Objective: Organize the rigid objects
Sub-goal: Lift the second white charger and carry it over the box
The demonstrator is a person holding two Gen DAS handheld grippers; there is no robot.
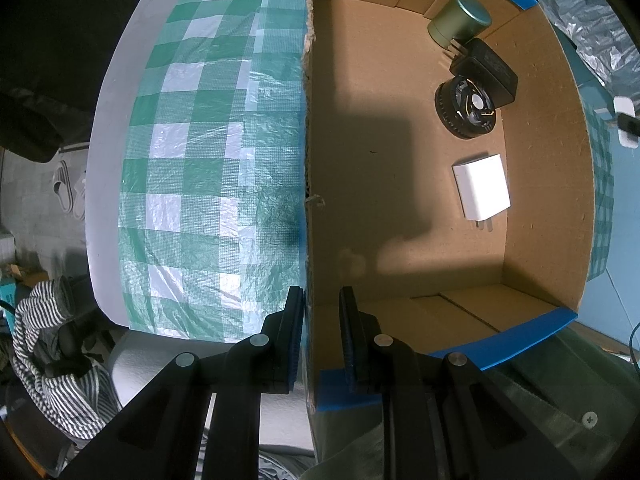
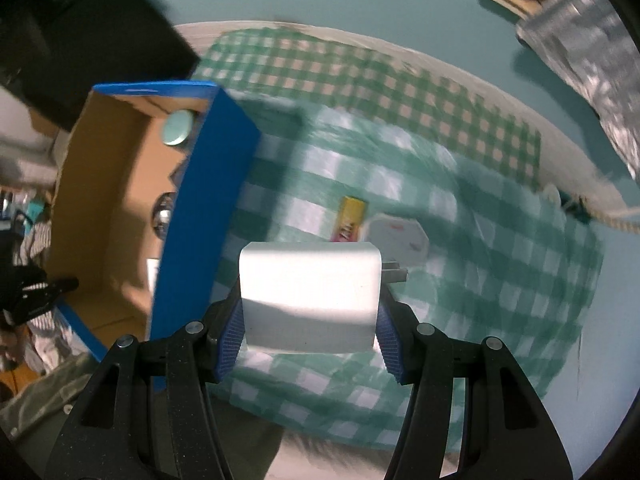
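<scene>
— Right gripper [image 2: 310,340]?
— Pinching a white charger [image 2: 310,292], lifted over the cloth [image 2: 500,300], just beside the box [image 2: 200,208].
— Left gripper [image 1: 320,340]?
— Clamped on the box wall, steadying.
— Step?
— Carrying. Next, probably: swing over the rim, lower, release beside the other charger [image 1: 482,186].

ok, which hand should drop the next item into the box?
Right. The right gripper already grips a white charger above the checked cloth, beside the cardboard box. The left gripper is clamped on the box wall, probably steadying it.
</scene>
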